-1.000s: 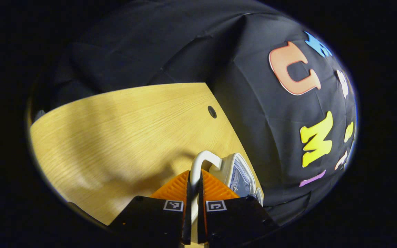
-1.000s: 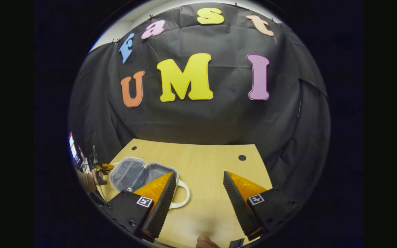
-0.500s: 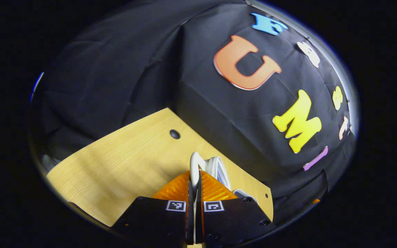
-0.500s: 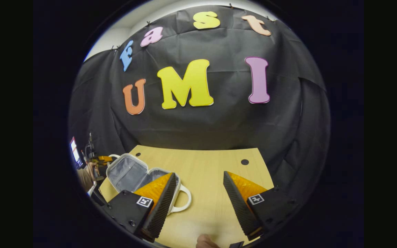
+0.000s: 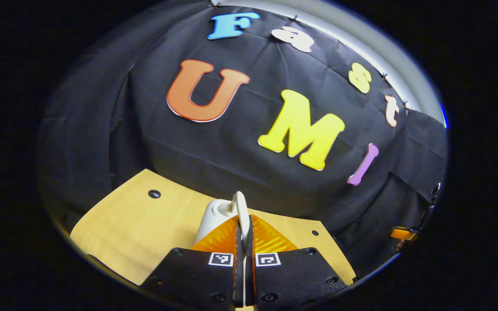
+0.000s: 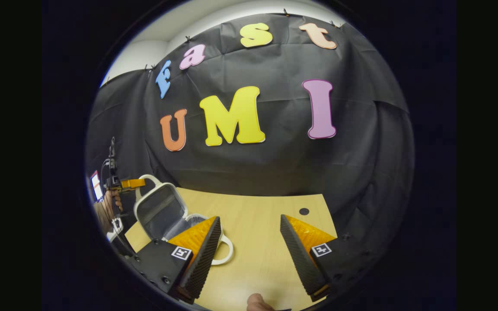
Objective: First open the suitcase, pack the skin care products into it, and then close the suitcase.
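A small white suitcase (image 6: 159, 212) with grey lining stands open at the left of the wooden table (image 6: 262, 246). Its lid is tilted up, close to upright. My left gripper (image 6: 124, 185) is shut on the lid's white handle (image 6: 146, 178), with a hand behind it. In the left gripper view that handle (image 5: 240, 206) sticks up between my left gripper's (image 5: 244, 226) shut fingers, and the white lid shell (image 5: 213, 217) lies just left of them. My right gripper (image 6: 250, 220) is open over the table, right of the suitcase, holding nothing. The base's handle (image 6: 226, 255) lies flat behind its left finger.
The table has small dark holes (image 6: 304, 211) near its back edge. Black cloth walls close in the back and sides. A screen (image 6: 96, 186) glows at far left. A small pinkish rounded thing (image 6: 257, 303) sits at the bottom edge.
My left gripper has lifted the lid by its handle from lying nearly flat to close to upright, swinging round to face the back wall. The right gripper has stayed open and barely moved.
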The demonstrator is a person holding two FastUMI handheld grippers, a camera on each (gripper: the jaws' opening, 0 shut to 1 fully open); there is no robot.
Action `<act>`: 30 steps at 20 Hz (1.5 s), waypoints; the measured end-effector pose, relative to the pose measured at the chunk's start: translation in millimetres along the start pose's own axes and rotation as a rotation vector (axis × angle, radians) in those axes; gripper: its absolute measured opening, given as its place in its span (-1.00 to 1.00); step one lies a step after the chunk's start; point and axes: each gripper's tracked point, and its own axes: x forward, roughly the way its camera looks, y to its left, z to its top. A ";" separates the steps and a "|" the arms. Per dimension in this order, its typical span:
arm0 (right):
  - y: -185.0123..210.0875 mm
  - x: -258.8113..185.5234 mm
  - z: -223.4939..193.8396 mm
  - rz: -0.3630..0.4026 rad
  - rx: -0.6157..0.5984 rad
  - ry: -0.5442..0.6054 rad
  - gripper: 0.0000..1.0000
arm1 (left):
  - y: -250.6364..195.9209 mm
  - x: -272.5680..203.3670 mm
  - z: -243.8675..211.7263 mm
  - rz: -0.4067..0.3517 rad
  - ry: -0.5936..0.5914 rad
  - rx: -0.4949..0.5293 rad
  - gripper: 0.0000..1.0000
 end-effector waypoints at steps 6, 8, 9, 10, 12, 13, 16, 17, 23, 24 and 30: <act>-24.2 -17.1 -5.7 -0.003 -0.032 -0.014 0.64 | -113.4 32.2 -66.3 -0.081 0.084 0.032 -0.91; -32.5 -20.2 -8.5 -0.014 -0.044 -0.014 0.63 | -136.4 42.5 -94.6 -0.105 0.122 0.063 -0.91; -35.6 -21.9 -12.7 -0.016 -0.042 -0.008 0.63 | -145.3 45.9 -105.3 -0.119 0.138 0.066 -0.91; -38.6 -23.3 -16.8 -0.019 -0.039 0.002 0.63 | -150.9 51.0 -117.8 -0.123 0.159 0.070 -0.91; -44.7 -26.5 -21.2 -0.030 -0.039 0.014 0.63 | -157.5 64.0 -143.8 -0.125 0.201 0.094 -0.91; -44.4 -25.5 -21.1 -0.035 -0.040 0.016 0.63 | -161.2 65.4 -155.0 -0.126 0.225 0.114 -0.91; -56.9 -28.5 -30.3 -0.054 -0.040 0.024 0.63 | -172.3 72.3 -187.4 -0.107 0.288 0.195 -0.91; -61.8 -33.8 -35.6 -0.059 -0.034 0.035 0.63 | -176.0 74.8 -199.2 -0.098 0.314 0.220 -0.91; -69.8 -34.2 -49.7 -0.077 -0.025 0.066 0.56 | -171.6 89.2 -264.2 -0.042 0.474 0.315 -0.91; -70.8 -33.9 -52.5 -0.081 -0.030 0.072 0.56 | -171.3 93.0 -270.8 -0.035 0.485 0.314 -0.90; -73.7 -32.9 -50.5 -0.096 -0.036 0.070 0.63 | -178.0 93.0 -289.5 0.016 0.517 0.274 -0.31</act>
